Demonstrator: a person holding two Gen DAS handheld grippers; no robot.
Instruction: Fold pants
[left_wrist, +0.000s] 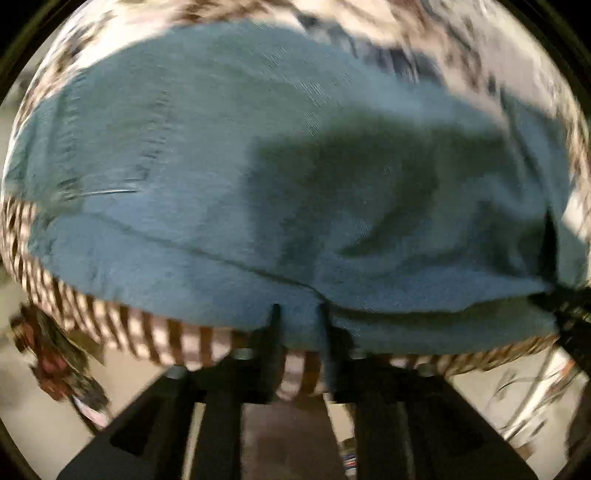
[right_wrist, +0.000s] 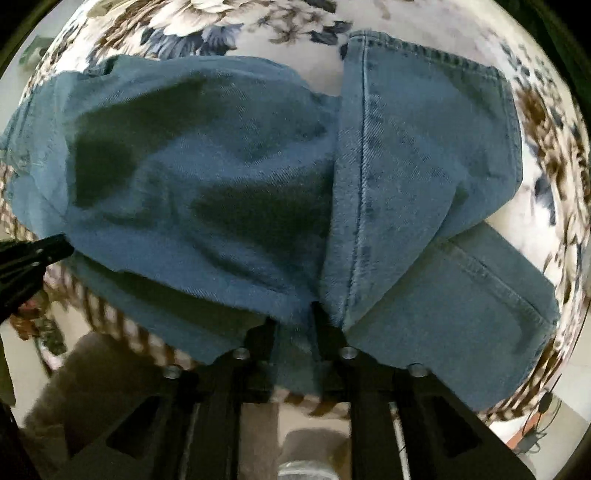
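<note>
**Both grippers clamped on denim edge**

The jeans (right_wrist: 207, 177) were spread across the frame's centre over a floral bedspread (right_wrist: 258, 22) (striped along its border). Their near edge was pinched by the left gripper (left_wrist: 298, 314) and the right gripper (right_wrist: 293, 314).

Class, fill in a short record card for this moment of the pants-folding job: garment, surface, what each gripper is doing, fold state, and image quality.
garment: blue denim pants, outer seam and hem visible on the right
surface: floral cloth with a striped border along the near edge
left gripper: closed on the near denim edge
right gripper: closed on the near denim edge, beside the seam
fold state: partly folded, layers overlap; one leg end sticks out at lower right
image quality: left wrist view motion-blurred, right wrist view sharp
</note>
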